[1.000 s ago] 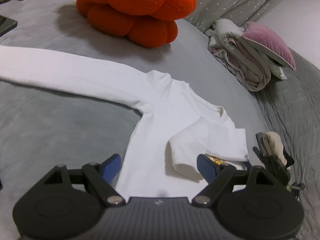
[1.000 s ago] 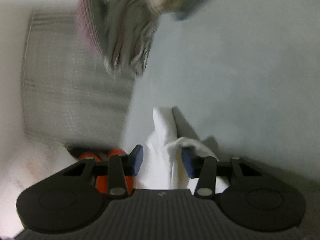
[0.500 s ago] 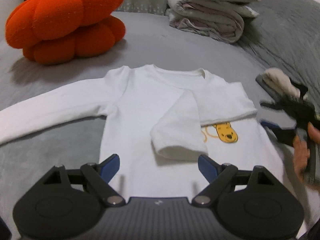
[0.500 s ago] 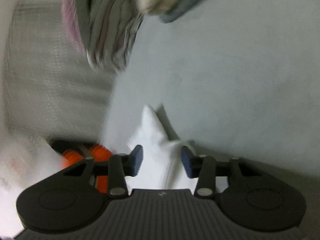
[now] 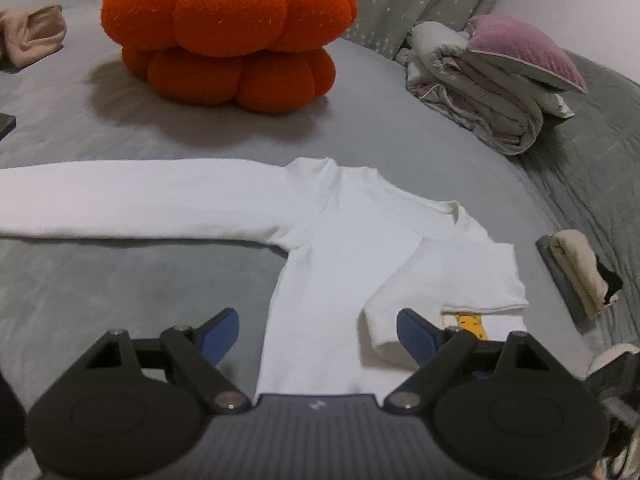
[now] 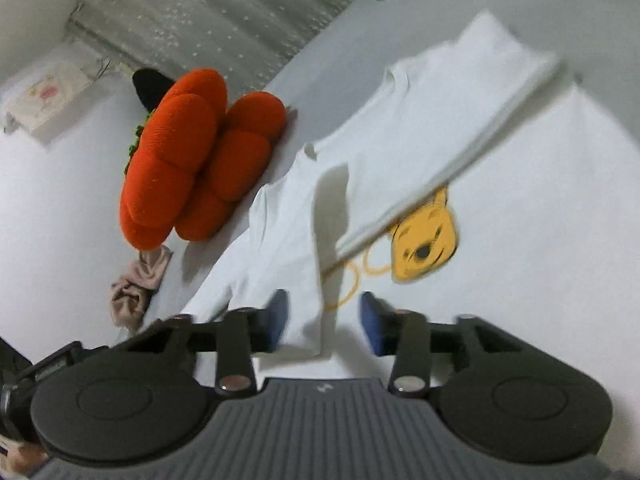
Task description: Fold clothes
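Note:
A white long-sleeved shirt (image 5: pixel 340 260) lies flat on the grey bed (image 5: pixel 120 280), with a yellow bear print (image 6: pixel 424 248) on its chest. Its near sleeve is folded across the chest and partly covers the print, while the other sleeve (image 5: pixel 120 200) stretches out to the left. My left gripper (image 5: pixel 318 332) hovers open over the shirt's lower body, with nothing between its fingers. My right gripper (image 6: pixel 324 320) is over the shirt (image 6: pixel 500 240) and its jaws are closing. The folded sleeve's end shows between the pads, with a gap left at the right pad.
An orange pumpkin cushion (image 5: pixel 228 32) sits behind the shirt, also seen in the right wrist view (image 6: pixel 192 168). Folded blankets with a pink pillow (image 5: pixel 492 84) lie at the back right. A beige folded cloth on a dark flat thing (image 5: pixel 576 280) rests right of the shirt. A crumpled beige garment (image 5: pixel 32 36) lies far left.
The right wrist view has swung from the bare bed and blankets to the shirt's chest and cushion, and its jaws stand narrower. The left view swung right, then back left.

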A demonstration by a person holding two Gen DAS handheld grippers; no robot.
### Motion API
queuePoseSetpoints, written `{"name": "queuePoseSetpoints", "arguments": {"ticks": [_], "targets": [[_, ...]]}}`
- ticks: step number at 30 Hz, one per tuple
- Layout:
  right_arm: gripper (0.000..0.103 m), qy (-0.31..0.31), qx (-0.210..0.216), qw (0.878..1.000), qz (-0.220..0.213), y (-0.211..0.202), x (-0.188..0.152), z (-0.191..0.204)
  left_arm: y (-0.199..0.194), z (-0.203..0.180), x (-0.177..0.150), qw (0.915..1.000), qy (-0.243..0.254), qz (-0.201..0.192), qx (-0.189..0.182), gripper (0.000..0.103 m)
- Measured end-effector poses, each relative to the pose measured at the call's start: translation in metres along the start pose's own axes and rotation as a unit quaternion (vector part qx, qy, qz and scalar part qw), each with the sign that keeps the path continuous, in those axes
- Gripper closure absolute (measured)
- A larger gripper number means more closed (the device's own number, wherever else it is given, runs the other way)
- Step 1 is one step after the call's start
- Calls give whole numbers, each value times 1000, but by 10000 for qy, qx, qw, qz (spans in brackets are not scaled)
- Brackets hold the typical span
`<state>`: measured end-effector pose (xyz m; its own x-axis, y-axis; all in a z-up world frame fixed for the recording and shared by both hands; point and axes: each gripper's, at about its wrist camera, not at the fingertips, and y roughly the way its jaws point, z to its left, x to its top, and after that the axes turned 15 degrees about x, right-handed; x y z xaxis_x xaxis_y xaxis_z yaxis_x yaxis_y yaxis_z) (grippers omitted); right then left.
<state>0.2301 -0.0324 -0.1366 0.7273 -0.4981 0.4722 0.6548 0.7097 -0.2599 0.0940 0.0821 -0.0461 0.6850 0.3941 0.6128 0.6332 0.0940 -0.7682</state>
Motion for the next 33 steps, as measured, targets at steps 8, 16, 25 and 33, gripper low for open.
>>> {"name": "queuePoseSetpoints", "arguments": {"ticks": [8, 16, 25, 33], "targets": [[93, -730, 289, 9969, -37, 55, 30, 48, -6, 26, 12, 9979, -641, -68, -42, 16], [86, -736, 527, 9940, 607, 119, 33, 59, -11, 51, 20, 9940, -1081, -155, 17, 16], [86, -880, -375, 9951, 237, 37, 69, 25, 13, 24, 22, 9990, -388, -148, 170, 15], [86, -1049, -1523, 9827, 104, -54, 119, -8, 56, -5, 17, 9996, 25, -222, 154, 20]]}}
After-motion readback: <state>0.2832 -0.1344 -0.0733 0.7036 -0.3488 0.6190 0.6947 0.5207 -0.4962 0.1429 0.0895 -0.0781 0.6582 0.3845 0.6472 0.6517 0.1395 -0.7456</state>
